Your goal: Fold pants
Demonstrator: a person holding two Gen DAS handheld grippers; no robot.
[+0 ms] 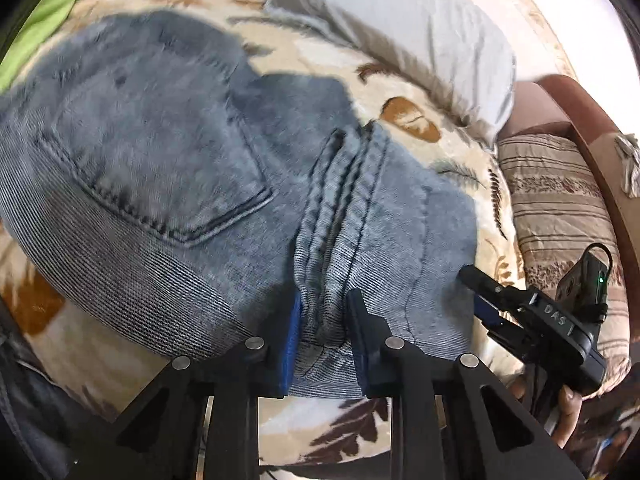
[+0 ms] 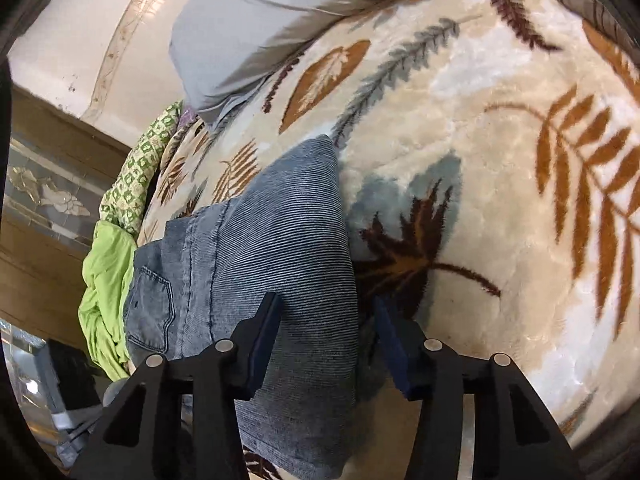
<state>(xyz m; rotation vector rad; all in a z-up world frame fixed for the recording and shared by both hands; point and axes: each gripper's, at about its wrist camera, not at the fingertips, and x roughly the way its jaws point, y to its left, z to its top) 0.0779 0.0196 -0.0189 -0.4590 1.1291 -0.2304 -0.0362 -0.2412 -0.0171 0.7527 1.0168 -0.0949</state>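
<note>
Blue-grey denim pants (image 1: 152,152) lie folded on a cream blanket with leaf prints (image 1: 400,92); a back pocket faces up. My left gripper (image 1: 324,328) is shut on the bunched seam of the pants at their near edge. My right gripper (image 2: 326,320) is open, its jaws astride the right edge of the folded pants (image 2: 280,240) without clamping them. The right gripper also shows in the left wrist view (image 1: 480,292), at the pants' right edge.
A grey pillow (image 1: 400,28) lies at the far side of the bed. Green cloth (image 2: 108,276) is heaped beside the pants. A striped cushion (image 1: 560,208) and a brown sofa arm (image 1: 580,108) stand to the right. A white wall (image 2: 80,40) lies beyond.
</note>
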